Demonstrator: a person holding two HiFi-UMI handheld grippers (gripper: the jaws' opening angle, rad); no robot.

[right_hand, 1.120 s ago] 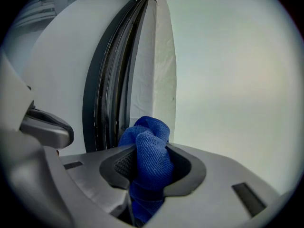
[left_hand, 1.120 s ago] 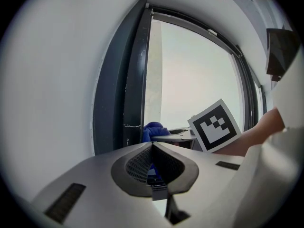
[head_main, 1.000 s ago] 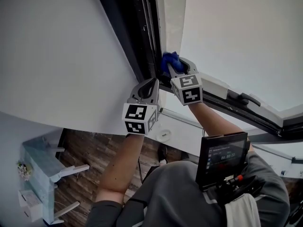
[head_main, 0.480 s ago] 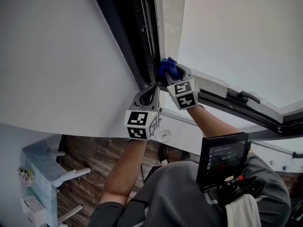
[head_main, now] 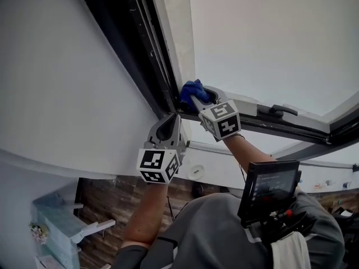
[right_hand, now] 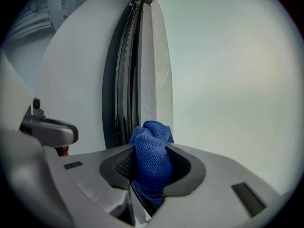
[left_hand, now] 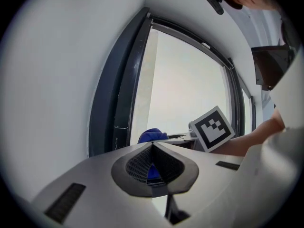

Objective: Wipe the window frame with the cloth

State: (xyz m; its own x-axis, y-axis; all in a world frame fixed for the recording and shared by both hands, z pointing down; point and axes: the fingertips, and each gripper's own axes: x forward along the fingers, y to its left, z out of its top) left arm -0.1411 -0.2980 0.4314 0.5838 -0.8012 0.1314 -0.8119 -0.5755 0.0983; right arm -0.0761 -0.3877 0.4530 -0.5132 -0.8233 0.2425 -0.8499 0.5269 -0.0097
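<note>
Blue cloth pinched in right claw at frame corner | left claw pressed together, empty | risk: cloth may snag in groove and pull free

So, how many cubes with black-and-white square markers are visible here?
2: one cube on the left gripper, beside the dark window frame; another cube on the right gripper, which grips the blue cloth.

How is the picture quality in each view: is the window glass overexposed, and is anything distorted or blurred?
Head view: the glass is a flat, featureless grey-white, and the window frame beside it goes nearly black. Left gripper view: fisheye curves the frame, with dark corners. Right gripper view: the blue cloth is sharp, its weave visible; the glass is pale and blank.
</note>
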